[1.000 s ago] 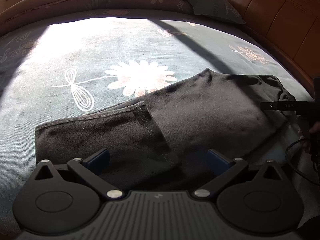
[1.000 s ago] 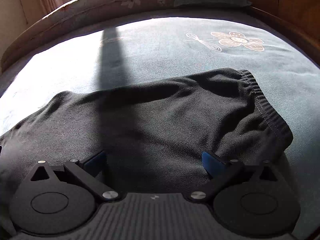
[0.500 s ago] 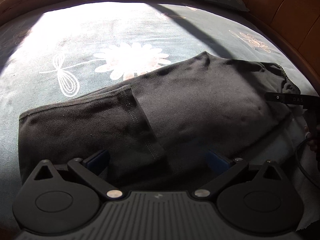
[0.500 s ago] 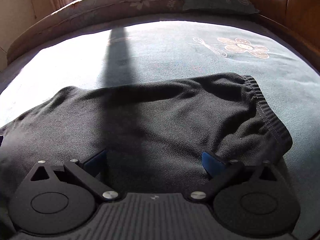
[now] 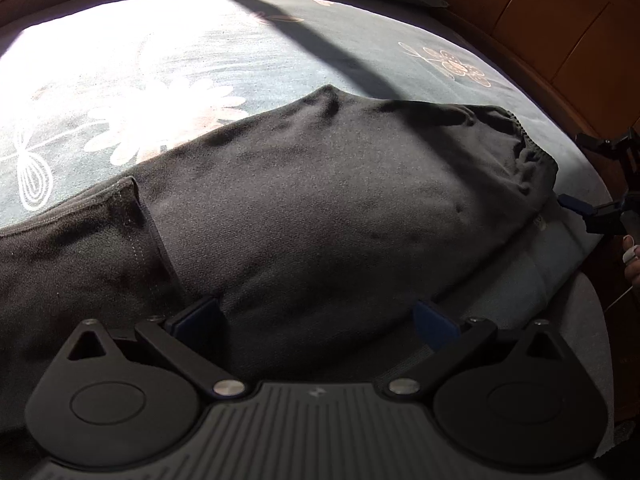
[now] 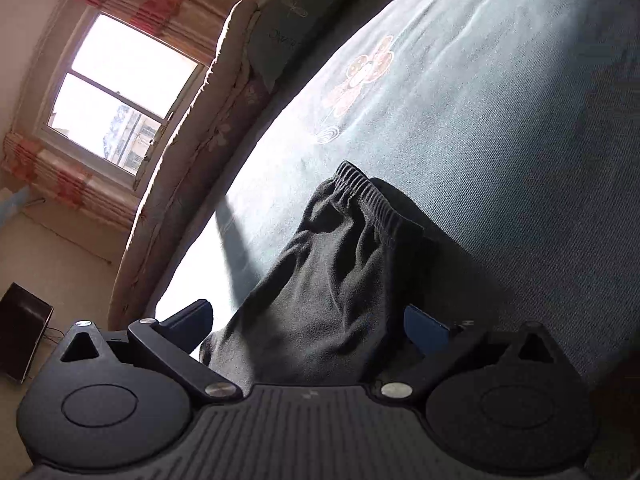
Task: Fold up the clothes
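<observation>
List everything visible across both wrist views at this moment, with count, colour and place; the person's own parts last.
dark garment: 1, charcoal, lying across the bed, elastic waistband at its right end
bedspread: 1, teal with pale flower embroidery, covering the bed
pillow: 1, teal, at the far end of the bed
wooden headboard: 1, brown, behind the bed at the upper right of the left view
window: 1, bright, striped red-and-cream curtains around it
dark box: 1, black, on the floor
left gripper: 1, black with blue pads, open over the garment
right gripper: 1, black with blue pads, open around the waistband end
fingertips: bandaged, right edge of the left view
</observation>
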`<state>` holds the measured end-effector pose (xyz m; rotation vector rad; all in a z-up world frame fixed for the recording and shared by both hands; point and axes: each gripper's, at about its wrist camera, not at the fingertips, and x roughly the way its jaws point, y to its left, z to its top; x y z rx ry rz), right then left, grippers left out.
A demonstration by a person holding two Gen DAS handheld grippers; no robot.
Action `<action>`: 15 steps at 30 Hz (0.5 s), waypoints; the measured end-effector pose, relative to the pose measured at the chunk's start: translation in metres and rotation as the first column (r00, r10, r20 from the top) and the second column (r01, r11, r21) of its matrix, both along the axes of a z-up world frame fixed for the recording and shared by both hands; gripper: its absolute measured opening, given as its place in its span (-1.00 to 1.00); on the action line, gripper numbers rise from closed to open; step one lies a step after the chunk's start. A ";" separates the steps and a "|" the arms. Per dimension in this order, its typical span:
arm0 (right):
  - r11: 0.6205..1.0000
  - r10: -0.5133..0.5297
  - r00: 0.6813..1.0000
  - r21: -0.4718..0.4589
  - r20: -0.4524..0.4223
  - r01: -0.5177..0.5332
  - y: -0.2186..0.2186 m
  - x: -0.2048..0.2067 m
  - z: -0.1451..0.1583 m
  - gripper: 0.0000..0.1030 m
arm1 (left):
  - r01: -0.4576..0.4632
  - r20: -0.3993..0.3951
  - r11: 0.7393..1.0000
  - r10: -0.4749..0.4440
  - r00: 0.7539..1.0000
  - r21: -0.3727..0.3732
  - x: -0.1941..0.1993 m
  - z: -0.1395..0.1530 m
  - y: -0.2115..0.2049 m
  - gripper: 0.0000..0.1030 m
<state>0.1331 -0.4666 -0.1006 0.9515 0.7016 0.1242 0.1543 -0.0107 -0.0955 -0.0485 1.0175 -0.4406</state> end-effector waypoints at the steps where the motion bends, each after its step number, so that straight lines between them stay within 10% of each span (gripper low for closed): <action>1: 1.000 -0.001 1.000 0.015 -0.029 0.001 -0.004 0.004 -0.005 1.00 | 0.002 -0.010 1.000 -0.002 1.000 -0.005 0.001 -0.003 -0.002 0.99; 15: 0.990 -0.045 0.999 0.131 -0.014 0.046 -0.021 0.030 -0.029 1.00 | -0.013 -0.017 1.000 0.013 1.000 0.019 0.003 -0.004 -0.007 0.99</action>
